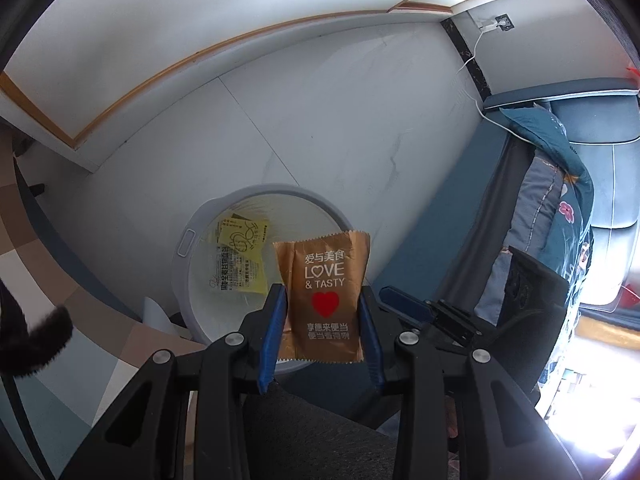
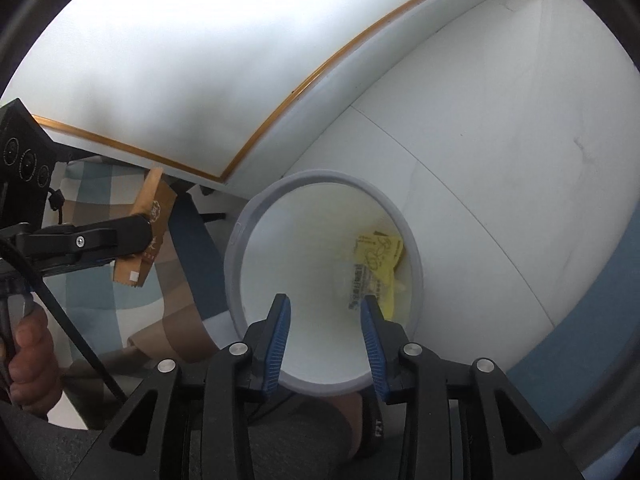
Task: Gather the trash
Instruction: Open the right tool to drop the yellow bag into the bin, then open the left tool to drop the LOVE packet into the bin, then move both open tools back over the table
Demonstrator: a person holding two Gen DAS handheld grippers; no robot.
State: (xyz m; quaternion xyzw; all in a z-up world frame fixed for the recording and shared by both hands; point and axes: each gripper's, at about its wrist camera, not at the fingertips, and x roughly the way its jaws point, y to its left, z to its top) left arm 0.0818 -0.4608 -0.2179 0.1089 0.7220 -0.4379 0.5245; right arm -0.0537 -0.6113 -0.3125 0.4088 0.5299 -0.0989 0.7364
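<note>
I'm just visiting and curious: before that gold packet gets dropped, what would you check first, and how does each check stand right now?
1. Left gripper grips the gold packet: ok.
2. Packet over the bin mouth: not ok; in the right view it hangs beside the rim.
3. Bin upright and open: ok.
4. Room in the bin: ok; only a yellow packet lies inside.
5. Right gripper empty: ok, jaws open.
6. Right gripper clear of the drop path: cannot tell.

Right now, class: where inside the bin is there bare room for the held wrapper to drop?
The bin is bare along its left wall and near rim. The yellow packet crowds the far right. The left tool grips the gold wrapper; the right tool hangs open above.
</note>
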